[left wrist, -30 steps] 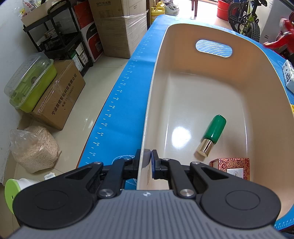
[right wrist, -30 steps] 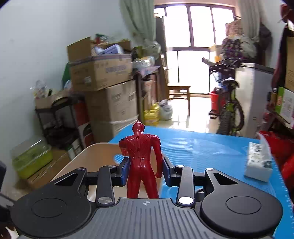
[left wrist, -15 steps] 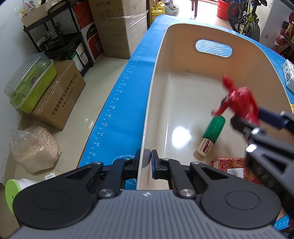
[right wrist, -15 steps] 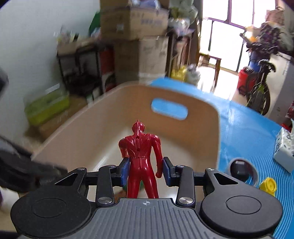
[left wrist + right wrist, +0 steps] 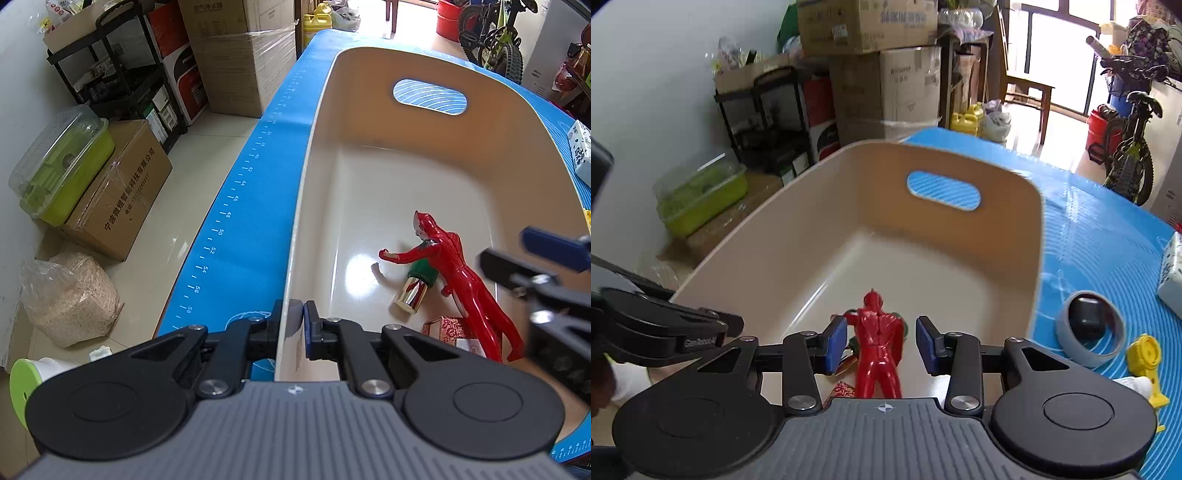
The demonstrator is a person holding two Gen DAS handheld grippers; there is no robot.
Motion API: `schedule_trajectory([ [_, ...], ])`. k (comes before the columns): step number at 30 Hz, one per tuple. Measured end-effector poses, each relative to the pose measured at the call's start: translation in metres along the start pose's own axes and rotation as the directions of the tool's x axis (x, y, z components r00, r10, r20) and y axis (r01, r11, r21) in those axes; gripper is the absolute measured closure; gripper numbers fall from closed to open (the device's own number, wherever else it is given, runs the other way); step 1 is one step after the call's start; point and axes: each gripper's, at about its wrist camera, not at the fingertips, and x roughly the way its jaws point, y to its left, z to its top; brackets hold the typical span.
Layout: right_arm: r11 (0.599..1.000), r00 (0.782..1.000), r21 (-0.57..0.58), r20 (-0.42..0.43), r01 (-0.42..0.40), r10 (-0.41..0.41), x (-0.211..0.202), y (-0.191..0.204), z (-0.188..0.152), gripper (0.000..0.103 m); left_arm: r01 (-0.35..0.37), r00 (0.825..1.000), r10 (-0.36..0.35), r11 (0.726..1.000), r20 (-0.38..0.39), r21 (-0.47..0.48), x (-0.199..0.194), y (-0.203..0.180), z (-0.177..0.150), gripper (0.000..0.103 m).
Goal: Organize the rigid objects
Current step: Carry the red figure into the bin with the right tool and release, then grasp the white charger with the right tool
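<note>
Red figure (image 5: 877, 347) loose between just-opening right tongs (image 5: 881, 345)

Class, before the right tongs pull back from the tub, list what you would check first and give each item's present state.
1. Right tongs clear of the red figure: ok, pads have just been opening, gaps both sides.
2. Figure inside the beige tub: ok.
3. Figure settled: cannot tell; it leans over the green bottle and patterned box.
4. Left tongs clamped on the tub's rim: ok.
5. Items left on the blue mat: not ok.
</note>
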Motion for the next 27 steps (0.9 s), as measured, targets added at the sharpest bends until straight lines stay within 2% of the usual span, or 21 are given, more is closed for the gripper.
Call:
schedule_trajectory([
  [2,1.0,0.999,0.013,0.032,0.02,-0.02,-0.009,-0.008,0.001,0.028,0.0,1.0,0.0,1.0,0.0,0.0,0.0,0.0,0.0,0.091],
  [7,0.992,0.994,0.122,0.108,0.014,-0.027,-0.04,-0.038,0.001,0.028,0.0,1.0,0.0,1.0,0.0,0.0,0.0,0.0,0.0,0.091],
  [12,0.983,0.985,0.171,0.144,0.073,-0.098,-0.066,-0.066,-0.006,0.027,0.0,1.0,0.0,1.0,0.0,0.0,0.0,0.0,0.0,0.091],
  [16,0.972,0.983,0.2,0.108,0.122,-0.146,-0.069,-0.086,-0.018,0.027,0.0,1.0,0.0,1.0,0.0,-0.001,0.0,0.0,0.0,0.091],
  [22,0.961,0.979,0.19,-0.008,0.199,-0.202,-0.053,-0.104,-0.039,0.027,0.0,1.0,0.0,1.0,0.0,-0.001,0.0,0.0,0.0,0.091],
  [27,0.965,0.978,0.172,-0.102,0.197,-0.181,-0.032,-0.111,-0.059,0.027,-0.003,1.0,0.003,1.0,0.0,-0.001,0.0,0.001,-0.001,0.091],
])
